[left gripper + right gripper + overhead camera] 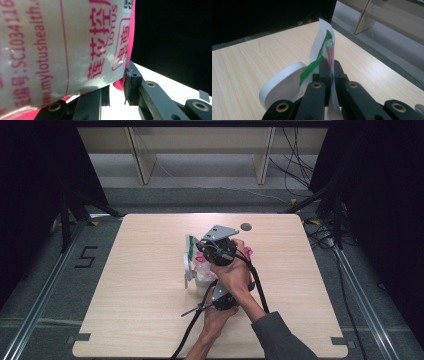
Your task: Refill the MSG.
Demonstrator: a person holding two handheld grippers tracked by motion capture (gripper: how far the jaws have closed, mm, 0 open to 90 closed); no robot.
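Pale wood counter (140,285) mid-centre: both grippers on a printed plastic bag (202,265), right gripper (331,65) jaws pinching its top edge, left gripper (117,86) jaws clamping its side, likely tearing it open next.

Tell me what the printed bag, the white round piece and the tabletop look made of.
Printed bag: thin glossy plastic film, judging by the glare patches and creases across its pink lettering; the sheet edge pinched in the right gripper bends like film. White round piece: probably smooth matte plastic, though ceramic cannot be ruled out. Tabletop: pale wood-grain surface, likely laminate, with straight printed-looking grain.
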